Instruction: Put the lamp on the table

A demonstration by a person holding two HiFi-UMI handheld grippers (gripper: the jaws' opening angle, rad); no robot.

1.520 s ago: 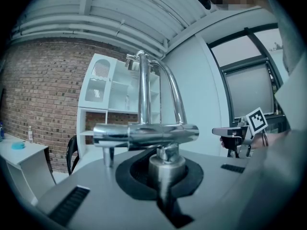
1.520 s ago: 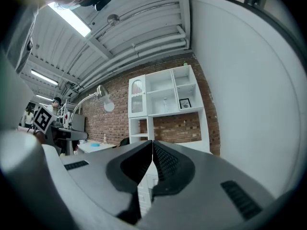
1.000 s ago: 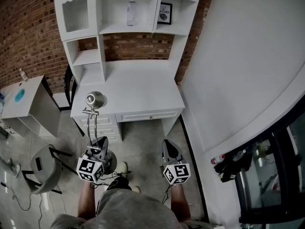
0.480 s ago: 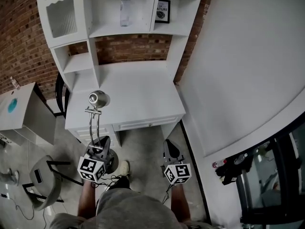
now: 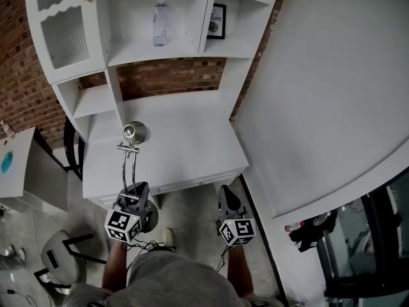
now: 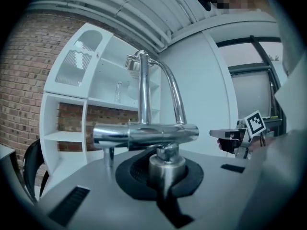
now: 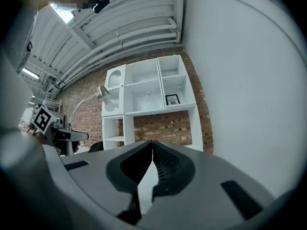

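A chrome lamp (image 5: 128,168) with a curved double stem stands upright in my left gripper (image 5: 131,199), its round head (image 5: 135,132) over the front left part of the white desk (image 5: 192,133). In the left gripper view the jaws are shut on the lamp's chrome post (image 6: 163,163), under a chrome crossbar (image 6: 144,133). My right gripper (image 5: 228,201) hangs in front of the desk's right half. Its jaws are shut with nothing between them in the right gripper view (image 7: 152,152). That view also shows the lamp head (image 7: 102,92) at the left.
The desk carries a white hutch (image 5: 121,50) with a bottle (image 5: 160,23) and a framed picture (image 5: 216,21) on its shelves. A white wall (image 5: 319,94) runs along the right. A chair (image 5: 61,258) and a side table (image 5: 16,168) stand at the left.
Both grippers and the lamp have come closer to the desk. The lamp head has gone from the desk's front edge to over its top. Neither gripper's jaws changed.
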